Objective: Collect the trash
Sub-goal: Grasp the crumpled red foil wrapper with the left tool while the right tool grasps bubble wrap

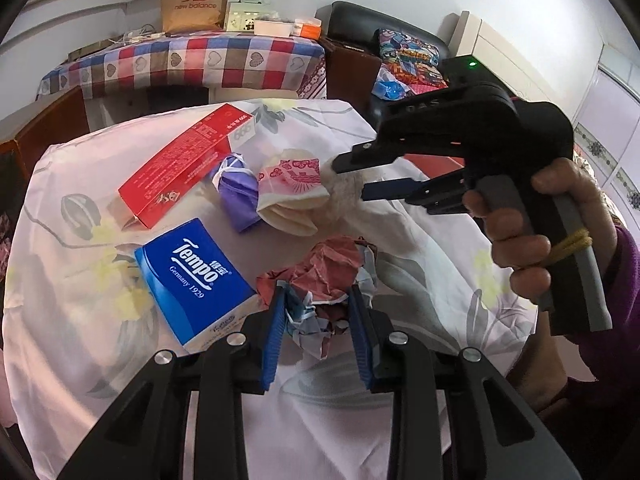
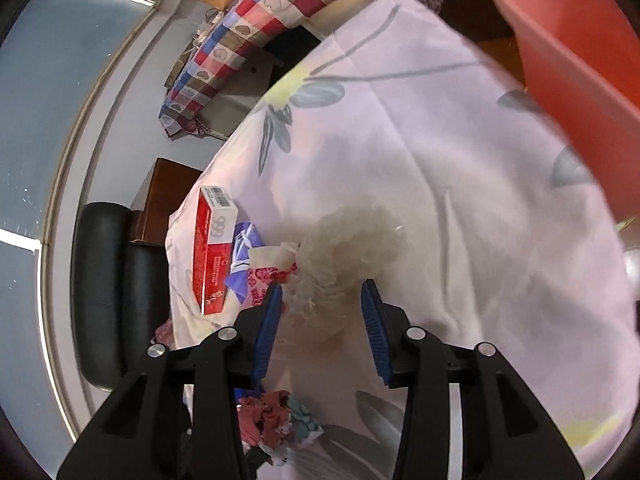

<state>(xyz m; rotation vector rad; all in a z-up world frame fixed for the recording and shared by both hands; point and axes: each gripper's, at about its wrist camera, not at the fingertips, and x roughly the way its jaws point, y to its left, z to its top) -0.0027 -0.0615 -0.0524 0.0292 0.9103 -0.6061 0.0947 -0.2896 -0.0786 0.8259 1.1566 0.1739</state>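
On the floral cloth lies a crumpled red and blue paper wad (image 1: 324, 264). My left gripper (image 1: 318, 296) is shut on it, with both blue pads pressed into its sides. The same paper wad (image 2: 276, 408) shows under the right gripper's frame. A pale fluffy wad (image 2: 344, 248) lies between the fingertips of my right gripper (image 2: 322, 286), which is open, its pads beside the fluff without squeezing it. In the left wrist view a hand holds the right gripper (image 1: 352, 178) over that fluffy wad (image 1: 346, 192). A squashed red-patterned paper cup (image 1: 290, 192) and a purple wad (image 1: 238, 196) lie beside it.
A long red box (image 1: 184, 168) and a blue Tempo tissue pack (image 1: 192, 276) lie left of the trash. The floral cloth (image 1: 420, 264) covers the table. A red plastic container (image 2: 568, 60) stands at the far right. A checked-cloth table (image 1: 192, 60) and a black chair (image 2: 104, 280) stand beyond.
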